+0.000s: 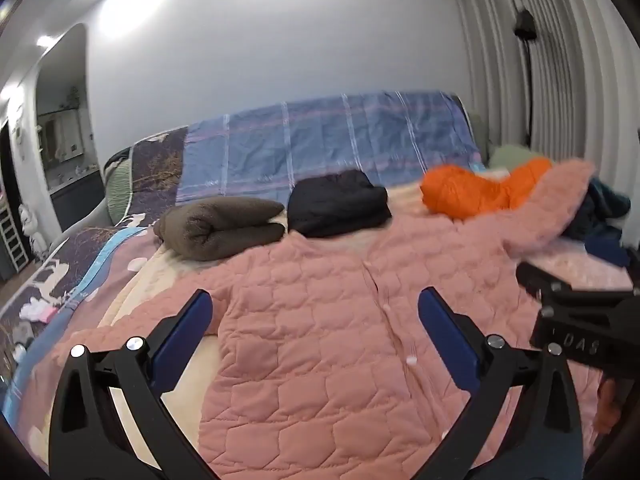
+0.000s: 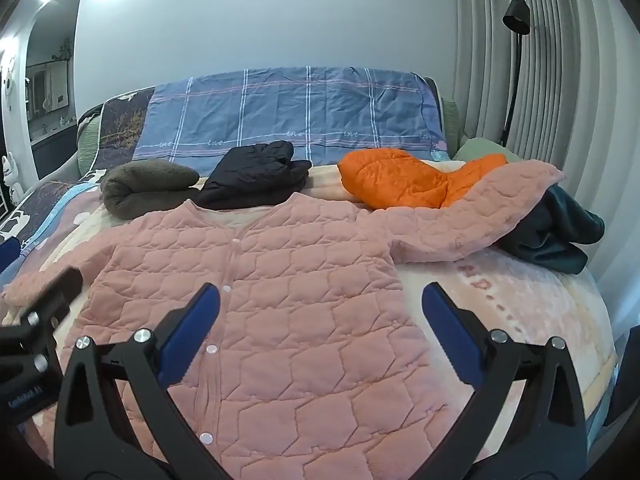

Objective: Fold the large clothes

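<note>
A pink quilted jacket [image 2: 280, 280] lies spread flat, front up and buttoned, on the bed; it also shows in the left wrist view [image 1: 320, 320]. Its right sleeve [image 2: 480, 208] stretches out over an orange jacket and a dark teal garment. My left gripper [image 1: 316, 320] is open and empty, hovering over the jacket's left half. My right gripper [image 2: 320, 316] is open and empty, hovering over the jacket's right half near the button line. The right gripper's body shows at the right edge of the left wrist view [image 1: 576, 320].
A folded brown fleece [image 2: 144, 188], a folded black jacket [image 2: 256, 176], an orange quilted jacket [image 2: 400, 180] and a dark teal garment [image 2: 556, 236] lie along the back of the bed. A blue plaid sheet [image 2: 288, 112] covers the headboard. A floor lamp [image 2: 516, 16] and curtains stand at right.
</note>
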A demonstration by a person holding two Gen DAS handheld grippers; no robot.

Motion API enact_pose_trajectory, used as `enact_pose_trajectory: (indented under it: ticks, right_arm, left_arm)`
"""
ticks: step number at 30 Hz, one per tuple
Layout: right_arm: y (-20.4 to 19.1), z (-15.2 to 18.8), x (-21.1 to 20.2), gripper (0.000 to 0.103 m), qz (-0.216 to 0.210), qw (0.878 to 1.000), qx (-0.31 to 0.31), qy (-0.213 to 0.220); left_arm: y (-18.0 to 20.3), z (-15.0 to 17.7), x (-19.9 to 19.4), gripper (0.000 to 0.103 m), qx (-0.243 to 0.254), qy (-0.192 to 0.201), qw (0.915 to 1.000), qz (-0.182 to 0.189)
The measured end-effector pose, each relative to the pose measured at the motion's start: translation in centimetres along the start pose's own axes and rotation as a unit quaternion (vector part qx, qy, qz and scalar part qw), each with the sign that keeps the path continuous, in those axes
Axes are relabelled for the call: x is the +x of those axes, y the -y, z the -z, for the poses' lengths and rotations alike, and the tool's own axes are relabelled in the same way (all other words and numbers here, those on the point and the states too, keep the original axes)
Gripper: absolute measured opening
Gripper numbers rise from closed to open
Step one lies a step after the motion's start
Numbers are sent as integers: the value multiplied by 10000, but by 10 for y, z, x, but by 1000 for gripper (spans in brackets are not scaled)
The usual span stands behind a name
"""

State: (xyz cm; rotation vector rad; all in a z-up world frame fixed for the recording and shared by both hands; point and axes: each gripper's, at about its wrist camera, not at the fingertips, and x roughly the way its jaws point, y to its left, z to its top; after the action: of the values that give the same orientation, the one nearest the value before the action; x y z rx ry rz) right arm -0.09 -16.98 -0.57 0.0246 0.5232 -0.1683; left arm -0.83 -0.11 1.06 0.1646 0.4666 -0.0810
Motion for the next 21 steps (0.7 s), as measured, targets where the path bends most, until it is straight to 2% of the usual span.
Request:
enact_pose_trajectory:
  ticks: [2, 11, 21]
  right_arm:
    - [1, 0, -1, 101, 9, 10000, 15, 2]
    - [3, 0, -3, 101, 32, 10000, 29, 12]
    - [2, 2, -3, 101, 47, 10000, 9, -25]
  left_arm:
    - [0, 1, 3, 102, -9, -158, 9999, -54]
    - [-6, 4, -3, 102, -221, -110, 9996, 108]
    - [4, 7, 2, 102, -95, -143, 9995, 276]
